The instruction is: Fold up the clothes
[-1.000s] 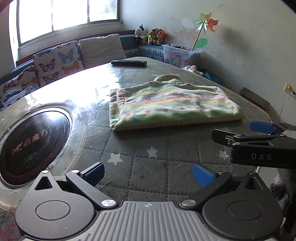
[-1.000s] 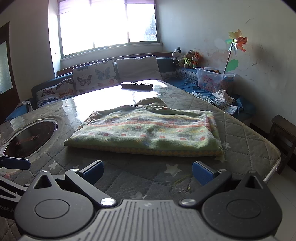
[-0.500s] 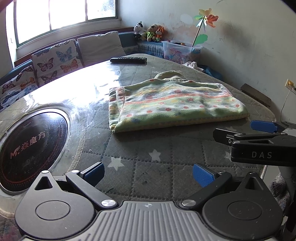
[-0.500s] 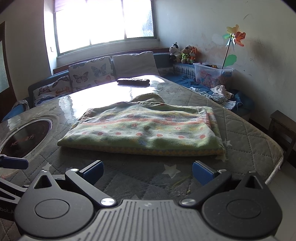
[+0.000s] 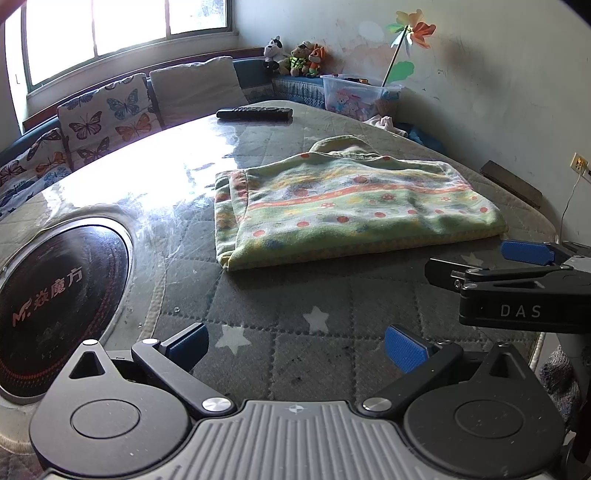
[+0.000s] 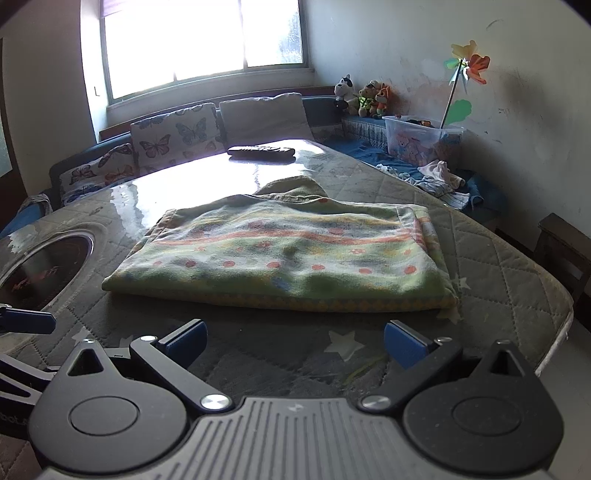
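Table here is a big rounded one with a grey quilted star-print cover under clear plastic, and pretty much everything sits relative to the folded green fleece garment with orange dots and stripes lying flat on it. Going left to right in the left wrist view: a round black induction cooktop with red lettering is sunk into the table left of the garment, well apart from it. The left gripper hangs over the table's near edge, in front of the garment and not touching it, its 2 blue-padded fingers spread wide with nothing between them. Beyond the garment, near the far edge, there's a long black remote control. Past that, butterfly-print cushions sit on the bench under the window, and a clear plastic storage box with a colourful pinwheel stands off to the garment's far right.

Right gripper is also short of the garment's near edge, jaws wide apart and holding nothing; from the left camera it shows up side-on, to the garment's front right. In the right wrist view the garment has a neat folded edge facing the camera, with an olive bit of fabric poking out behind it.
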Available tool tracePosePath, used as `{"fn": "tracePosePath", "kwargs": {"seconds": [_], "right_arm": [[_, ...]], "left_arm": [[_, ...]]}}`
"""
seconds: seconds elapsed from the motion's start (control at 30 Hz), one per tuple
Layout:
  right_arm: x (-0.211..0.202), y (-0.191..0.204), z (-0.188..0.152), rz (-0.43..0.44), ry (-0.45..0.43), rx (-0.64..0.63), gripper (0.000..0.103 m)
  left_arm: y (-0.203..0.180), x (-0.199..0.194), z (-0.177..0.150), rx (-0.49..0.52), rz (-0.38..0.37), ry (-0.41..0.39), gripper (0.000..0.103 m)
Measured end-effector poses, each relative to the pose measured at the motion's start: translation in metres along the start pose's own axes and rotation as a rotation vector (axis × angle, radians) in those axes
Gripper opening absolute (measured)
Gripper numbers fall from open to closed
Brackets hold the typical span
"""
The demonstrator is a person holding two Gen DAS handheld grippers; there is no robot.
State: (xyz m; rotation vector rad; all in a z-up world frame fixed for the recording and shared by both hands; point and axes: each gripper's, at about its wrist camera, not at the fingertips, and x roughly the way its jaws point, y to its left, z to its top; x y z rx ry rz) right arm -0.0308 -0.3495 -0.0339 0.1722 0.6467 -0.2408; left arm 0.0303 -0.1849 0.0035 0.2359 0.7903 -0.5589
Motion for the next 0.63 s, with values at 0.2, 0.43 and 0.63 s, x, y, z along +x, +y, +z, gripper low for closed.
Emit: {"fn": "tracePosePath", "kwargs": {"seconds": [0.2,0.43,0.63], "right_arm": [[0.005,0.003,0.002,-0.004,0.009,-0.006,0.103],[0.011,0.006,0.005,-0.011,0.017,-0.005,0.103],[0.015,0.007,0.007,-0.013,0.023,-0.003,0.103]], "left_arm": [[0.003,0.005,0.003,-0.005,-0.006,0.004,0.103],[0.009,0.008,0.008,-0.014,-0.010,0.000,0.103],[0.013,0.012,0.011,-0.013,-0.007,-0.004,0.103]]}}
